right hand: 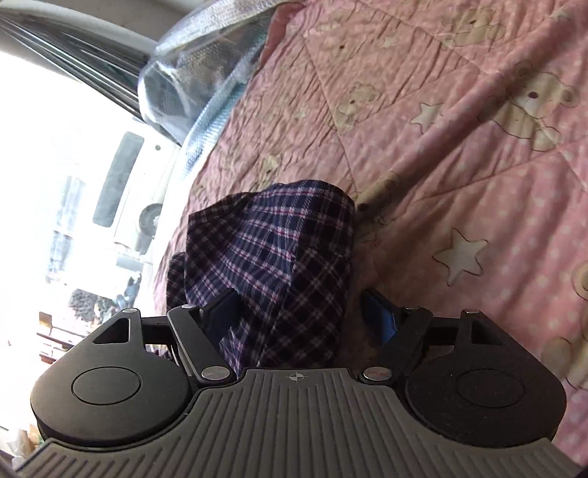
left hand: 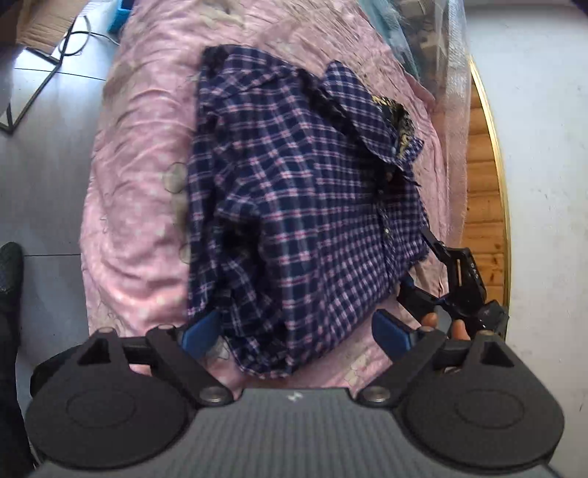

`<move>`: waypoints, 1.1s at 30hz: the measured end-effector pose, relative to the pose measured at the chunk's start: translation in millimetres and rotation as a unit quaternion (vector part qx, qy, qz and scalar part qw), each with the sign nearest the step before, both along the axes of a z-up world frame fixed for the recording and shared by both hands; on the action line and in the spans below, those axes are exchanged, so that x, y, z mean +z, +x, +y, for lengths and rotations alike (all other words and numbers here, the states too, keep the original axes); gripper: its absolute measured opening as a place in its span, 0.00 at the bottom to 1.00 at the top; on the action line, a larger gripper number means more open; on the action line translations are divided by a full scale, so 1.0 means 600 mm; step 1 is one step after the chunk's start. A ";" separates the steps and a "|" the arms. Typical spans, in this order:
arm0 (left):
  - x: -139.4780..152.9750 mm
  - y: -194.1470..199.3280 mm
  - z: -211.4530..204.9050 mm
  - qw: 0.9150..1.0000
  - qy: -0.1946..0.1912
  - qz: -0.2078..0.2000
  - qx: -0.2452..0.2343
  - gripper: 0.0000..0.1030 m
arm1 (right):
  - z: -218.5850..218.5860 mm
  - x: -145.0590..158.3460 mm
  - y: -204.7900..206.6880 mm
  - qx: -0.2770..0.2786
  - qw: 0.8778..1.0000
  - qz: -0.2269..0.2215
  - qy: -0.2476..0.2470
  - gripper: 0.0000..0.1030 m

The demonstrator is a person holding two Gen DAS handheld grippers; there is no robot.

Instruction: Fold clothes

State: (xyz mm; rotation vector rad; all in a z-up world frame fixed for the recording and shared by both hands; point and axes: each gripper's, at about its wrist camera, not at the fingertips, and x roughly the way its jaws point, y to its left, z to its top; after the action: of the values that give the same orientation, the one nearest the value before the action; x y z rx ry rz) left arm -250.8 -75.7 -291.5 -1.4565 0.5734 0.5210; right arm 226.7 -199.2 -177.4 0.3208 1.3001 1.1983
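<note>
A navy, pink and white plaid shirt [left hand: 305,206] lies partly folded on the pink quilt [left hand: 139,206], its collar toward the far right. My left gripper [left hand: 294,331] hangs over the shirt's near hem; its blue pads stand wide apart on either side of the cloth and do not press it. In the left wrist view my right gripper [left hand: 419,264] sits at the shirt's right edge, a hand behind it. In the right wrist view a bunched fold of the shirt [right hand: 272,257] rises between the spread pads of my right gripper [right hand: 299,316], lying loose.
The quilt [right hand: 459,154] carries bear and star prints. A clear plastic bag [right hand: 191,84] of items lies at the bed's far end. A wooden panel with a gold rim [left hand: 485,206] borders the right. A cardboard box [left hand: 40,25], cables and a dark shoe [left hand: 11,268] are on the left floor.
</note>
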 end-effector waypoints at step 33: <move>0.023 0.143 0.106 0.986 0.151 0.049 -0.047 0.55 | -0.160 0.041 0.005 -0.123 0.992 0.021 0.012 0.22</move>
State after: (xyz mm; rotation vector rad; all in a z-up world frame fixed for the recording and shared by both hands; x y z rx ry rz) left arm -165.2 -12.0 -277.7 -1.1152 0.6098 0.5809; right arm 229.5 -295.3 -153.0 0.5115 1.2440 1.0021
